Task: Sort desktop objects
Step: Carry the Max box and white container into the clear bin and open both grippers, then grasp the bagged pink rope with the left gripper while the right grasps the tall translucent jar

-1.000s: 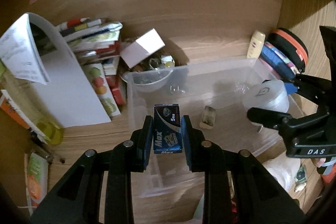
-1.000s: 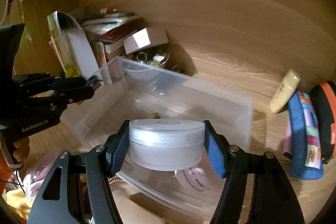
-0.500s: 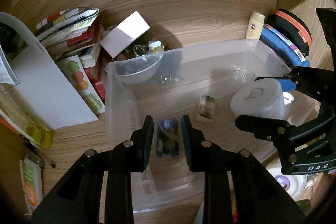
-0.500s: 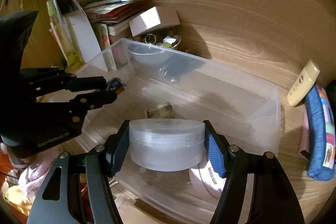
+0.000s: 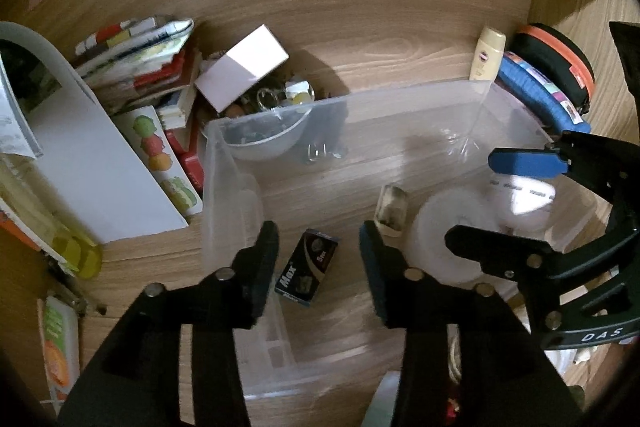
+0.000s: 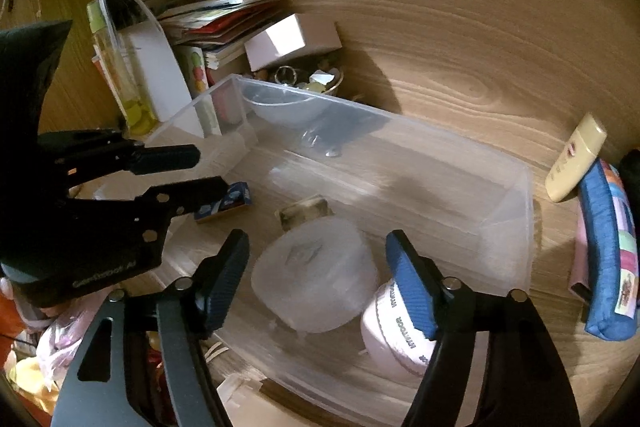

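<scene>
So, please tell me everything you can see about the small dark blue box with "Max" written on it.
The Max box is a small flat carton, dark blue and black, with white "Max" lettering and a pale picture on its face. It looks like printed cardboard, closed and undamaged. It lies flat and slightly askew on the floor of the clear plastic bin, near the bin's left wall. The left claw is opening above it, and its fingers do not touch the box. Nothing else touches it.
</scene>
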`<control>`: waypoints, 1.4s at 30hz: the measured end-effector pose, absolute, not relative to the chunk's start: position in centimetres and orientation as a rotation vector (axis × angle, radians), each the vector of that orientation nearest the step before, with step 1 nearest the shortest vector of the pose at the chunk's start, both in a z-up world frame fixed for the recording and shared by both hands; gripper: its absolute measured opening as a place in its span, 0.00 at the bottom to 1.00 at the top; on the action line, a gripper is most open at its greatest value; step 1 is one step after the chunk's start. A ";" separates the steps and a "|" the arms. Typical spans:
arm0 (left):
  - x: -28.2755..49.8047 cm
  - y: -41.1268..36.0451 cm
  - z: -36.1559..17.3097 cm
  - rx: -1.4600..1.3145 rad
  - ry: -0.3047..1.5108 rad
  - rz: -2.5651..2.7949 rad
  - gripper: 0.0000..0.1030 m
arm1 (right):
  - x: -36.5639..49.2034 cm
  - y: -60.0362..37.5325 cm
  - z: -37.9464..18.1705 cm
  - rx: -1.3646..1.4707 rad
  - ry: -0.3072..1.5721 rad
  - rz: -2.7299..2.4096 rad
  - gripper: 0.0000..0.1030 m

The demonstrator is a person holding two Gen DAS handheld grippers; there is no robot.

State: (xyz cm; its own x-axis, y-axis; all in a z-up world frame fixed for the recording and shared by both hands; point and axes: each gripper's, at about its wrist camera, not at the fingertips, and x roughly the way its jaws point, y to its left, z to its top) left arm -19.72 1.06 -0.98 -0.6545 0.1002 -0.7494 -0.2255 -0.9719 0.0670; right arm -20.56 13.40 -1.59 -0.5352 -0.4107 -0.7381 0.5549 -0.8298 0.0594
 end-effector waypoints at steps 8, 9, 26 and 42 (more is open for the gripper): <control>-18.3 0.9 0.7 -1.153 0.235 2.734 0.53 | -19.4 13.8 0.0 0.990 0.277 -2.404 0.70; -18.1 0.8 1.0 -1.144 0.236 2.743 0.54 | -19.3 14.0 0.3 0.987 0.277 -2.408 0.71; -10.7 -1.3 6.1 -0.989 0.176 2.868 0.84 | -13.1 19.2 4.8 0.866 0.234 -2.579 0.81; -6.3 -4.7 2.6 -1.151 0.066 2.833 0.88 | -9.7 19.7 2.8 0.932 0.174 -2.543 0.82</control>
